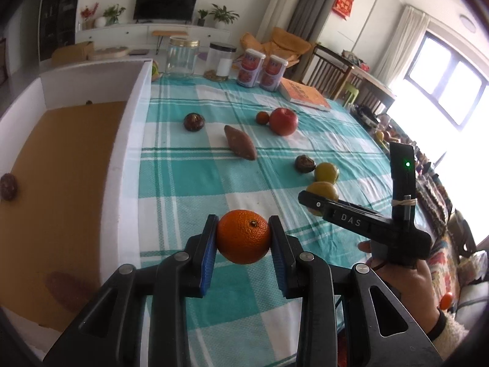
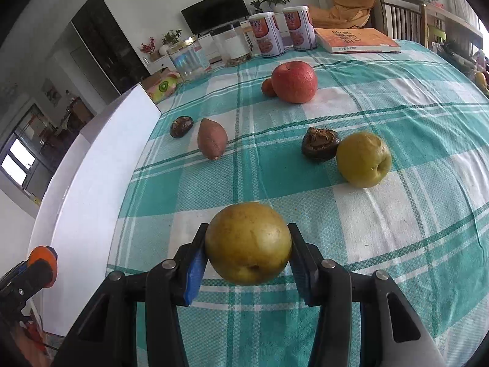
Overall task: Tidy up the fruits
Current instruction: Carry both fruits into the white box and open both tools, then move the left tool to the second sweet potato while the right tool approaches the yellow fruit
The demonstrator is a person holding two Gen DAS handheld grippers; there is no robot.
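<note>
My left gripper [image 1: 243, 237] is shut on an orange [image 1: 243, 236] and holds it above the checked tablecloth, just right of the white box [image 1: 131, 140]. My right gripper [image 2: 247, 246] is shut on a yellow-green pear [image 2: 248, 246] over the cloth. The right gripper also shows in the left wrist view [image 1: 318, 205]. On the cloth lie a red apple [image 2: 294, 82], a small tangerine [image 2: 268, 87], a sweet potato [image 2: 211, 138], two dark mushrooms [image 2: 319, 144] [image 2: 181, 126] and a second yellow pear [image 2: 363, 159].
The white box has a brown floor holding a mushroom [image 1: 8, 186] and a sweet potato [image 1: 65, 290]. Glass jars [image 1: 182, 58], two cans [image 1: 261, 68] and an orange book [image 1: 307, 94] stand along the table's far edge. Chairs stand beyond the table.
</note>
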